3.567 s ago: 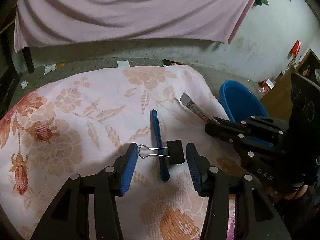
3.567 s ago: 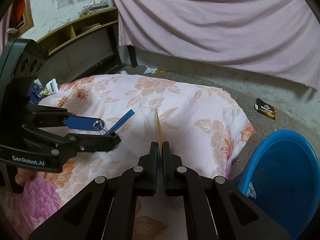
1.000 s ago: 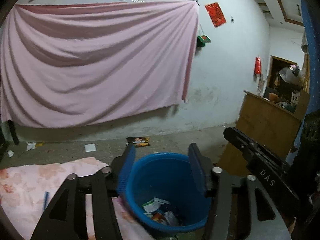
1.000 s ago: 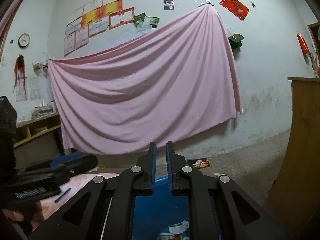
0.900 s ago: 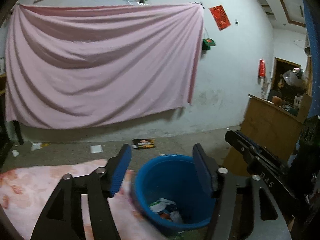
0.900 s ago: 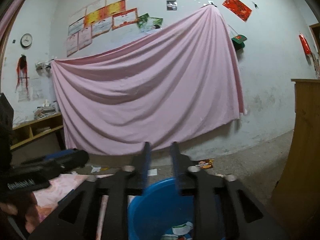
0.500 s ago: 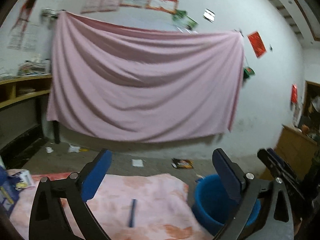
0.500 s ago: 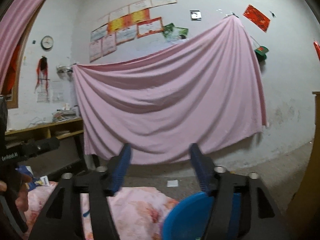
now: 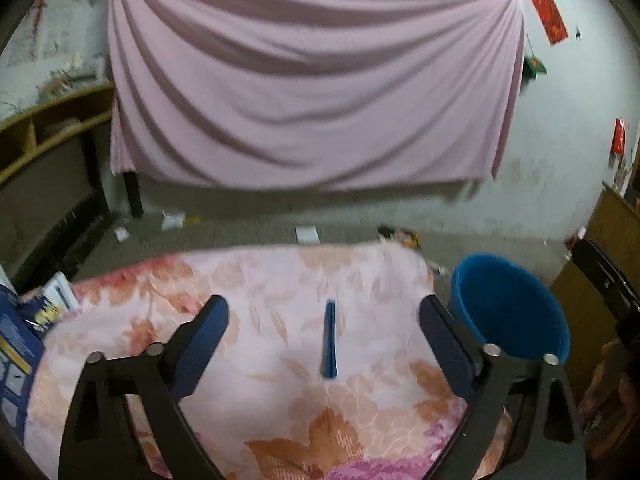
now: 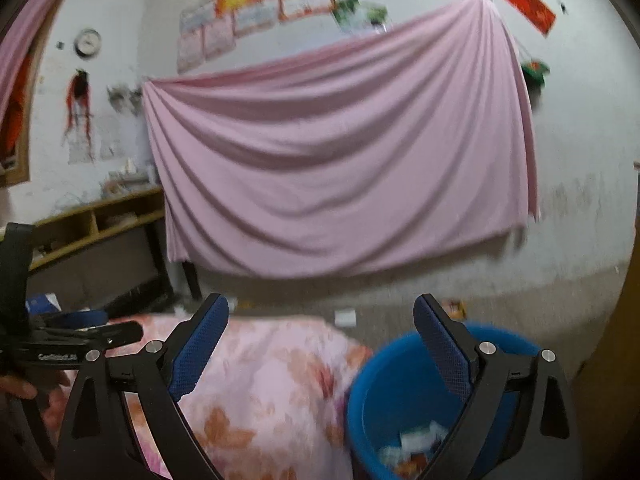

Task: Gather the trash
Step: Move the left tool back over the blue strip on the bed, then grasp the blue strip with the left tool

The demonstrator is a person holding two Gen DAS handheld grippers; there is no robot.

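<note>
1. There are two tongs. The left gripper [image 9: 324, 344] has its blue pads spread wide with nothing between them. The right gripper [image 10: 322, 346] is spread just as wide and is empty too.
2. One floral cloth [image 9: 260, 280], pink with orange flowers, lies under the left gripper and to the lower left of the right one.
3. One blue strip [image 9: 330, 338] lies flat on the cloth, between the two fingers of the left gripper and a little ahead of them. It is long, thin and dark blue, and it points away from the camera.
4. One blue bucket [image 9: 508, 308] stands on the floor, just beside the cloth edge, to the right of the left gripper. In the right wrist view the bucket [image 10: 384, 392] is under the right finger, and white and orange scraps [image 10: 412, 448] lie at its bottom; I cannot count them because of blur.
5. About five small pieces of litter [image 9: 307, 234] lie on the grey floor beyond the cloth.
6. One pink curtain [image 9: 312, 80] hangs on the far wall.
</note>
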